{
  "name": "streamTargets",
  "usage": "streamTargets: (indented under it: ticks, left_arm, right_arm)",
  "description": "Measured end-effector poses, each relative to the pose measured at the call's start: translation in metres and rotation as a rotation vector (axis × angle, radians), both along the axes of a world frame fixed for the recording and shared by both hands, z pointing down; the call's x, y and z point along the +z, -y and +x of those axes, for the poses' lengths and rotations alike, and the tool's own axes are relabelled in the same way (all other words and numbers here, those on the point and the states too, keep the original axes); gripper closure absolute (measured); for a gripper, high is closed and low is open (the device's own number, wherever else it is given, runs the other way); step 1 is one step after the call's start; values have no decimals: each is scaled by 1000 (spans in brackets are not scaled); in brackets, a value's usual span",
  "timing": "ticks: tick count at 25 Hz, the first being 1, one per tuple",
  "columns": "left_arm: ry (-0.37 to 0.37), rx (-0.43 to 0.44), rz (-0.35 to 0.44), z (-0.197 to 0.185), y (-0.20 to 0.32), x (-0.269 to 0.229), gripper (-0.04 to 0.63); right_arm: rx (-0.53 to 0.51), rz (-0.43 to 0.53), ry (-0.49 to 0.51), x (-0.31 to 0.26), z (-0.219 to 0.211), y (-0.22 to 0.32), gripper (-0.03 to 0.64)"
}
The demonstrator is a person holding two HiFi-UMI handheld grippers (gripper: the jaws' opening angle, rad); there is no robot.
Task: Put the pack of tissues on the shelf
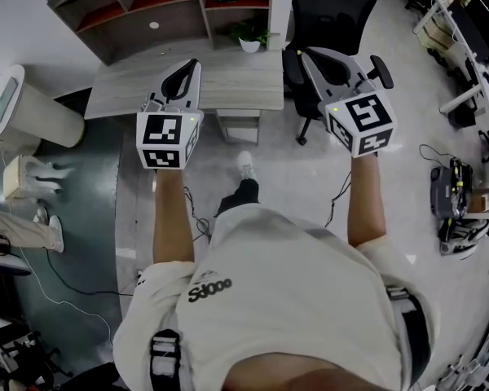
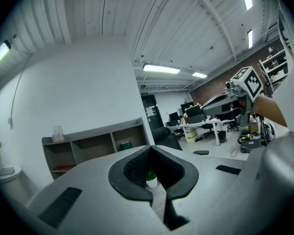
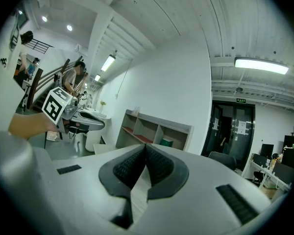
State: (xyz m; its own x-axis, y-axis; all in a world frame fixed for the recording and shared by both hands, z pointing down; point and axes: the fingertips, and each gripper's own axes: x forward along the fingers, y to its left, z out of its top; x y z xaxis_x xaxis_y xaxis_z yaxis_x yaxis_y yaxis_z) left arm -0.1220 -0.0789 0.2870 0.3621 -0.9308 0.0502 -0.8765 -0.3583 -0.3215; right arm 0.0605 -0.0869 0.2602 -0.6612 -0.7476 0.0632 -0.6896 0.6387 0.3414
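Note:
I hold both grippers up side by side at chest height, over the floor in front of a grey table (image 1: 228,84). My left gripper (image 1: 189,65) is shut, with nothing between its black pads (image 2: 132,168). My right gripper (image 1: 308,55) is also shut and empty, its pads (image 3: 159,165) meeting at the tip. Behind the table stands a low brown shelf (image 1: 159,10) with open compartments. A green thing (image 2: 126,144) sits in one compartment; I cannot tell what it is. No pack of tissues is plainly in view.
A small potted plant (image 1: 249,39) sits at the table's far edge. A black office chair (image 1: 330,15) stands to the right of the shelf. A white bin (image 1: 28,112) and another person's legs (image 1: 24,226) are at the left. Cables and a machine (image 1: 452,198) lie on the floor at the right.

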Motion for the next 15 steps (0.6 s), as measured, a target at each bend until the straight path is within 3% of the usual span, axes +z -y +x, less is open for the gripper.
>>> streamTargets:
  ticks: [15]
  left_arm:
    - [-28,-3,-11,-9,23,7,577]
  right_arm:
    - [-3,-5,-3,6,-6,30,612]
